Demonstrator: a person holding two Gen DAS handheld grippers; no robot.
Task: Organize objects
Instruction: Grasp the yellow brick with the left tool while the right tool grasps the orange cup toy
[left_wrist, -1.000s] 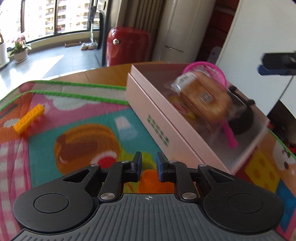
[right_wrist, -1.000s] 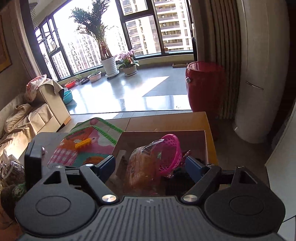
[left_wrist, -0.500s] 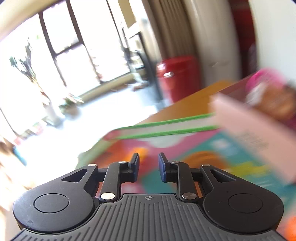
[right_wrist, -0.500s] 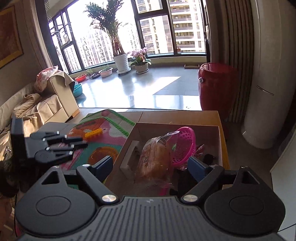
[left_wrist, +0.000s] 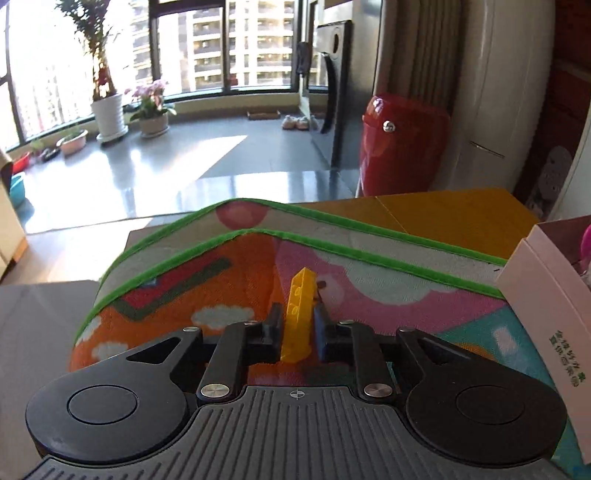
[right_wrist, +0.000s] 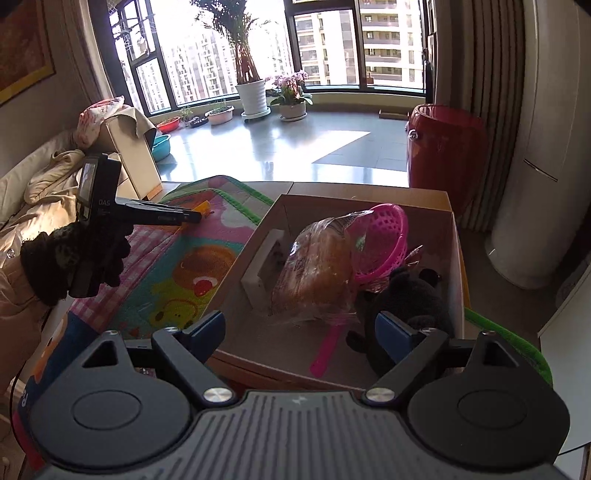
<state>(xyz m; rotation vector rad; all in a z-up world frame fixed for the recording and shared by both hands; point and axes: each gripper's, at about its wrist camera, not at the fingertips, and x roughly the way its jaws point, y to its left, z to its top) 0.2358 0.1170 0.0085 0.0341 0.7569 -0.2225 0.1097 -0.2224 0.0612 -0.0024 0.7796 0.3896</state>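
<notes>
A yellow toy brick (left_wrist: 297, 314) lies on the colourful play mat (left_wrist: 406, 295), standing lengthwise between the fingers of my left gripper (left_wrist: 298, 321). The jaws are closing and both pads touch the brick's sides. From the right wrist view the left gripper (right_wrist: 195, 218) reaches over the mat's far left, held by a black-gloved hand (right_wrist: 74, 258). My right gripper (right_wrist: 299, 325) hangs open above the near edge of the pink cardboard box (right_wrist: 369, 190), with nothing between its fingers. Inside the box are a bagged loaf of bread (right_wrist: 317, 269), a pink plastic basket (right_wrist: 384, 236) and a black plush toy (right_wrist: 406, 295).
The box (left_wrist: 546, 306) stands on the mat's right side, close to the left gripper. A white block (right_wrist: 264, 266) leans on the box's left inner wall. A red bin (right_wrist: 443, 147) and a white appliance (right_wrist: 535, 147) stand beyond the table. A sofa with cloths (right_wrist: 44, 192) is on the left.
My left gripper swung left, away from the box, and now has the yellow brick between its fingers. My right gripper sank a little toward the box, and its jaws stand slightly wider.
</notes>
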